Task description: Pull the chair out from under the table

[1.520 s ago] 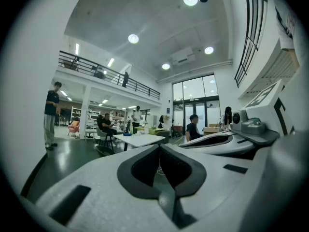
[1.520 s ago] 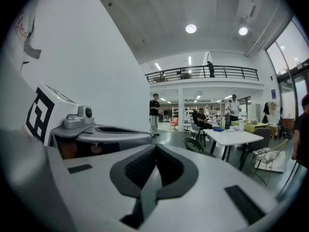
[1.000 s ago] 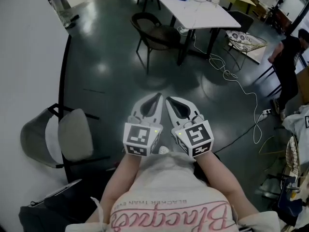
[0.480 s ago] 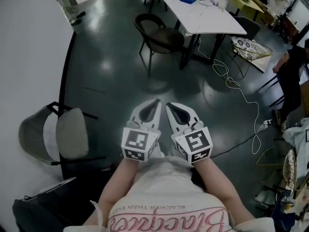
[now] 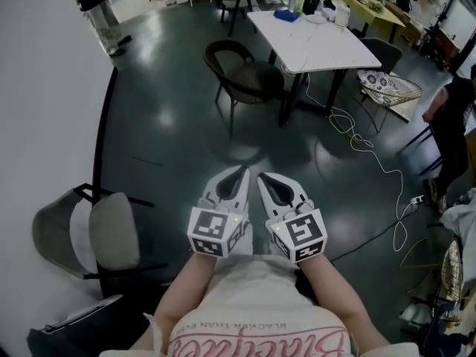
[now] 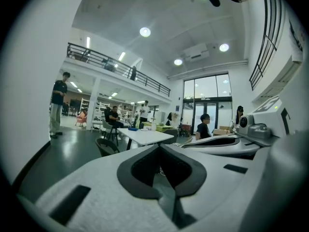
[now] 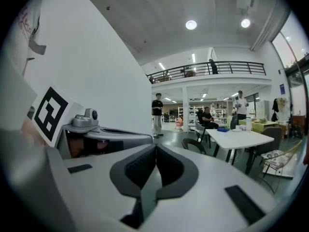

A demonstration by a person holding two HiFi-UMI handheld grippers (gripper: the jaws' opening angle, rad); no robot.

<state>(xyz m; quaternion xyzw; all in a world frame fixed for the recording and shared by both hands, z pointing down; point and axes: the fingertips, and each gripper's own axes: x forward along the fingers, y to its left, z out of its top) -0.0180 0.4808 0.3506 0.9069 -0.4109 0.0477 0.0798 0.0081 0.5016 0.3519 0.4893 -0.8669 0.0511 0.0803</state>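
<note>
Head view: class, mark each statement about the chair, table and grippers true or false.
1. The left gripper and right gripper are both shut and empty. True.
2. The dark chair stands upright next to the table. True.
3. The left gripper touches the dark chair. False: bare floor lies between them.
4. The table top is black. False: it is white.
5. A cable trails across the floor from the table. True.

Things [image 5: 342,13] on the table [image 5: 327,47], perhaps bottles, too small to tell.
</note>
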